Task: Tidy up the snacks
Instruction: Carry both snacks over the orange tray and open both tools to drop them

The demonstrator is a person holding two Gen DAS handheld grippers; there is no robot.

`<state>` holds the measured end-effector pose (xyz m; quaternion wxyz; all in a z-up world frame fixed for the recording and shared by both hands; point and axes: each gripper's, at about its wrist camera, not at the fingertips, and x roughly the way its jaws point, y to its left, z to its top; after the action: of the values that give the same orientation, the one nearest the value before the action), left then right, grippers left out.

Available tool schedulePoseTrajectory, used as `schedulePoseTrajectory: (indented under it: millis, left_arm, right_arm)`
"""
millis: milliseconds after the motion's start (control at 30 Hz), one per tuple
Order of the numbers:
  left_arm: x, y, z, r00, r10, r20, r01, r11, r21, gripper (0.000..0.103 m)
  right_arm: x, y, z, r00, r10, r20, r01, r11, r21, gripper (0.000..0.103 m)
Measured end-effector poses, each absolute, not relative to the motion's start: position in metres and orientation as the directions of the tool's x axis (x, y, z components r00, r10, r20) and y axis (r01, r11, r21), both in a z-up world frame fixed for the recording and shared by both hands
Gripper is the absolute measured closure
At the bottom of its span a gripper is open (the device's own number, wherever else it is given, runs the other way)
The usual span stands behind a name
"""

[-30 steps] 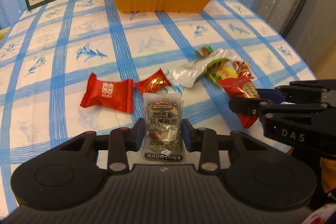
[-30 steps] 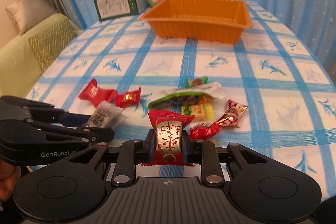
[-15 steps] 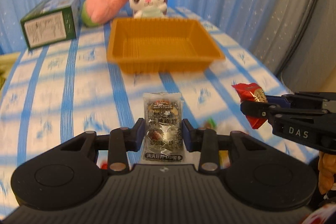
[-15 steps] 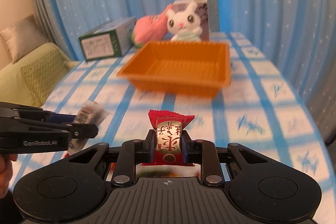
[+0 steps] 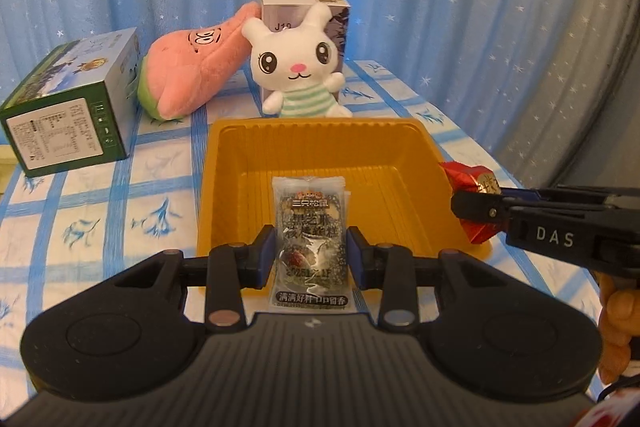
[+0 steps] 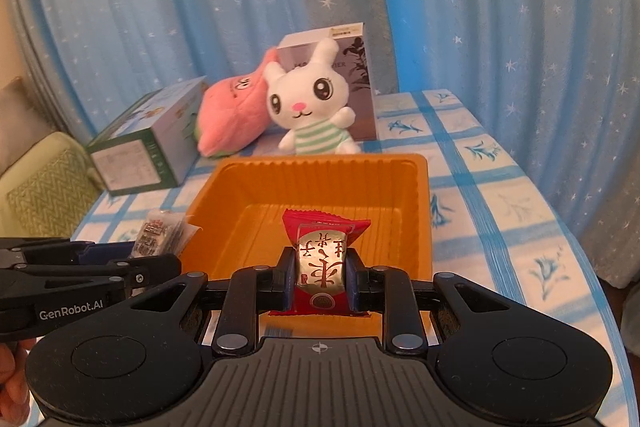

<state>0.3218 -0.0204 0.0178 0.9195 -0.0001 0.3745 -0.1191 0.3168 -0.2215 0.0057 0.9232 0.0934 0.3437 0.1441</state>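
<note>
An orange plastic tray (image 5: 404, 163) stands on the blue-checked tablecloth, seen also in the right wrist view (image 6: 248, 203). My left gripper (image 5: 311, 251) is shut on a clear sesame snack packet (image 5: 309, 227) and holds it above the tray's near edge. My right gripper (image 6: 321, 279) is shut on a red candy packet (image 6: 322, 263) above the tray's near side. The red packet shows at the tray's right rim in the left wrist view (image 5: 472, 183); the clear packet shows at the tray's left in the right wrist view (image 6: 158, 233).
Behind the tray sit a white bunny plush (image 5: 298, 71), a pink plush (image 5: 192, 67), a green box (image 5: 68, 103) and an upright grey box (image 6: 352, 67). Blue curtains hang behind. The table edge runs along the right (image 6: 592, 267). A green cushion (image 6: 44, 187) lies left.
Both grippers lifted off the snack pile with their packets and moved forward to the orange tray, which is now close under them. The remaining snacks dropped out of view.
</note>
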Motion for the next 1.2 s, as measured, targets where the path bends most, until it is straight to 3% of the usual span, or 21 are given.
schedulePoseTrajectory:
  millis: [233,433,767,833,867,900,1200]
  left_arm:
    - [0.356,-0.023,0.001,0.698,-0.231,-0.678,0.216,0.970,-0.108,0.069]
    - [0.359,-0.022,-0.004,0.687,-0.241,-0.685,0.219,0.968,-0.121,0.057]
    - [0.347,-0.006,-0.002,0.680,-0.211,-0.702,0.170,0.977,-0.129,0.057]
    - [0.342,-0.003,-0.001,0.687,-0.210,-0.696,0.168,0.977,-0.129,0.056]
    - [0.337,-0.001,0.000,0.693,-0.206,-0.691,0.162,0.978,-0.129,0.053]
    - [0.334,0.001,0.001,0.699,-0.202,-0.686,0.156,0.979,-0.129,0.050]
    - [0.281,0.007,0.009,0.746,-0.170,-0.644,0.124,0.985,-0.117,0.050]
  right_arm:
    - [0.351,-0.220,-0.006,0.710,0.327,-0.623,-0.178,0.940,0.290,0.078]
    - [0.358,-0.219,-0.014,0.699,0.327,-0.636,-0.173,0.940,0.293,0.078]
    - [0.367,-0.225,-0.019,0.690,0.362,-0.626,-0.164,0.922,0.352,0.077]
    - [0.367,-0.229,-0.018,0.689,0.375,-0.621,-0.156,0.912,0.378,0.066]
    - [0.365,-0.231,-0.017,0.696,0.372,-0.614,-0.151,0.912,0.382,0.047]
    - [0.361,-0.234,-0.015,0.707,0.368,-0.604,-0.145,0.911,0.385,0.035]
    - [0.304,-0.260,-0.005,0.729,0.315,-0.608,-0.085,0.923,0.375,0.034]
